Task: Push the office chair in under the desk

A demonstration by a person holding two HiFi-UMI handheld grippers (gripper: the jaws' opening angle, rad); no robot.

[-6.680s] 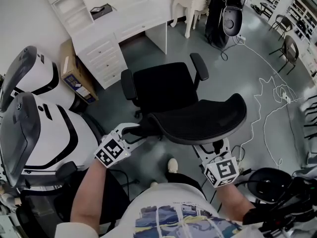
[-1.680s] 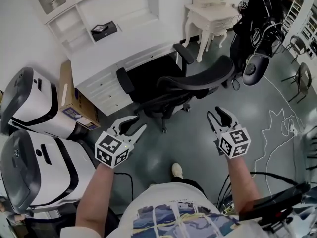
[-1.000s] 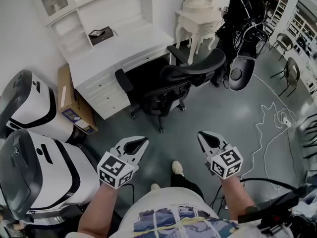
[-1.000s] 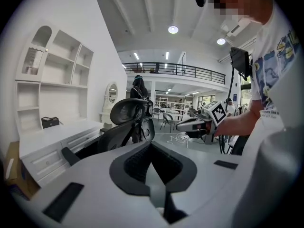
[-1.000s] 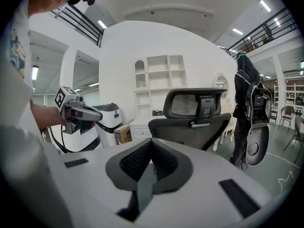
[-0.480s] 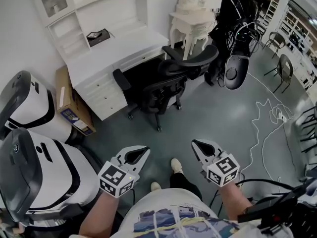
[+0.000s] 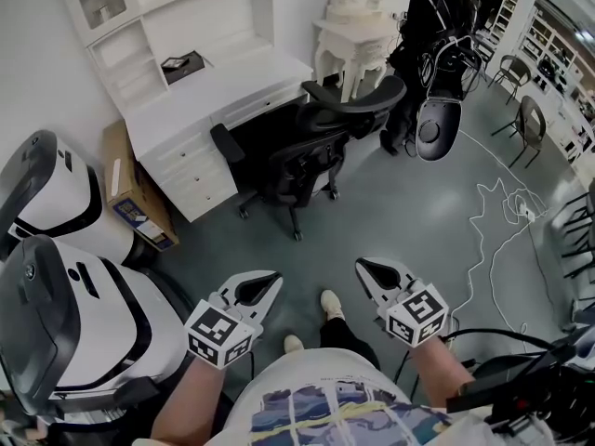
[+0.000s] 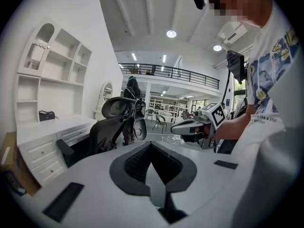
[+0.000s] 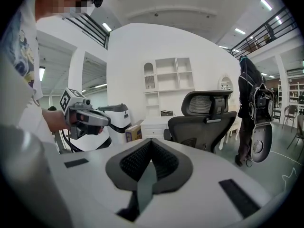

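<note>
The black office chair (image 7: 307, 142) stands with its seat under the white desk (image 7: 232, 74) and its mesh backrest facing me. Both grippers hang well short of it, over the grey floor. My left gripper (image 7: 271, 278) is shut and holds nothing. My right gripper (image 7: 362, 266) is shut and empty too. In the left gripper view the closed jaws (image 8: 151, 145) point toward the chair (image 8: 110, 127), with the right gripper (image 8: 190, 127) off to the side. The right gripper view shows its closed jaws (image 9: 151, 142) before the chair's back (image 9: 209, 120).
Two large white pod-shaped machines (image 7: 65, 277) stand at the left, with a cardboard box (image 7: 130, 193) beside the desk drawers. A small white ornate table (image 7: 349, 35) and hanging black gear (image 7: 432, 110) are past the chair. Cables (image 7: 502, 212) lie on the floor at right.
Both grippers have drawn back from the chair toward my body, staying shut and empty. The chair stays under the desk and looks farther away.
</note>
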